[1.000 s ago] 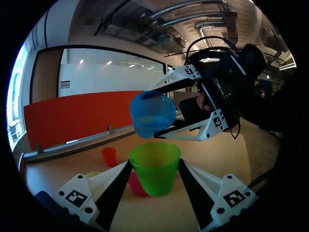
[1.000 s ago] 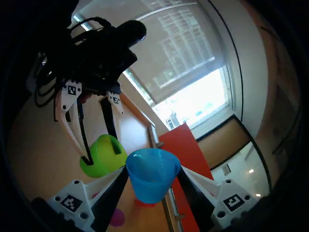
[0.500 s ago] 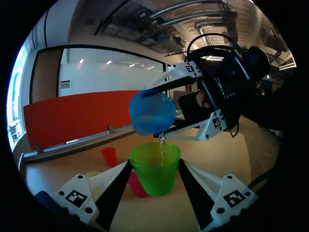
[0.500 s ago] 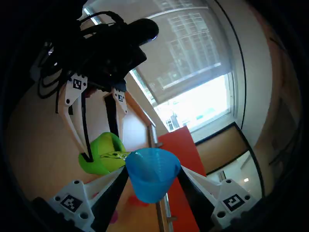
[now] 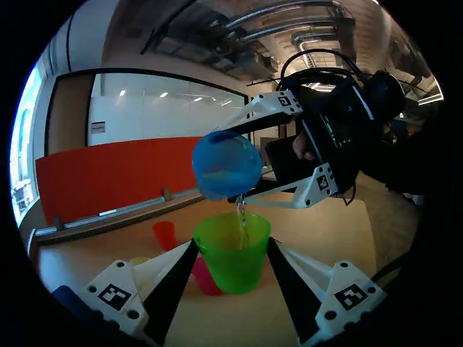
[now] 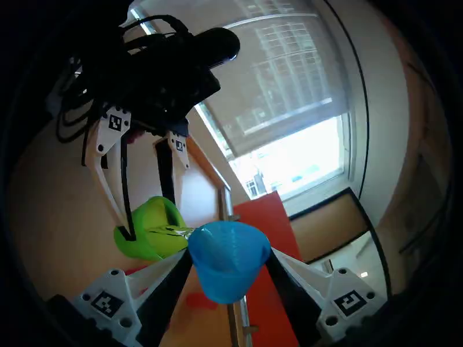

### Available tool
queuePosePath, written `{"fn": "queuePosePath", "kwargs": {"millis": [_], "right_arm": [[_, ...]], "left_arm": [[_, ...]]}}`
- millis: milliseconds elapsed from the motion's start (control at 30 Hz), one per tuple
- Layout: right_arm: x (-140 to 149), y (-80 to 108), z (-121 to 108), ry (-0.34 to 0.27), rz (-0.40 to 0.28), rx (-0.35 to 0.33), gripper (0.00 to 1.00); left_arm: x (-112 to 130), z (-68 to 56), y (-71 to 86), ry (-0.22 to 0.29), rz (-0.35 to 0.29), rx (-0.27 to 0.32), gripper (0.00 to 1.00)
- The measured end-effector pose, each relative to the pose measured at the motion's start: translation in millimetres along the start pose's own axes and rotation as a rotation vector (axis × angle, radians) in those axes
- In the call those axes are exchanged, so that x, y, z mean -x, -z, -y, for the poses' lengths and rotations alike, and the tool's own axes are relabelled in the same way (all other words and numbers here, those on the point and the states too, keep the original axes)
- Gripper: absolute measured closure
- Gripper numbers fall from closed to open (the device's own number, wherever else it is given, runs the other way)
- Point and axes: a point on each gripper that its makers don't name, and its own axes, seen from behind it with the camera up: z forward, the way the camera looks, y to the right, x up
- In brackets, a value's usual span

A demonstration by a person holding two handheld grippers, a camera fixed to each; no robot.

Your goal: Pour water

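At lower centre of the left gripper view, the left hand-held gripper clamps an upright translucent green plastic cup. Mid-frame above it, the right hand-held gripper grips a tilted blue plastic cup. A thin water stream falls into the green one, which perhaps rests on the wooden worktop.
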Motion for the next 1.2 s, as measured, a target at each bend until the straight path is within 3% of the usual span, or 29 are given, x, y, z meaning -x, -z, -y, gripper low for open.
{"fn": "queuePosePath", "kwargs": {"millis": [1200], "right_arm": [[-0.1, -0.4, -7.1, 0.067, 0.006, -0.003, 0.09]], "left_arm": [[-5.4, -6.3, 0.3, -0.022, -0.012, 0.007, 0.15]]}}
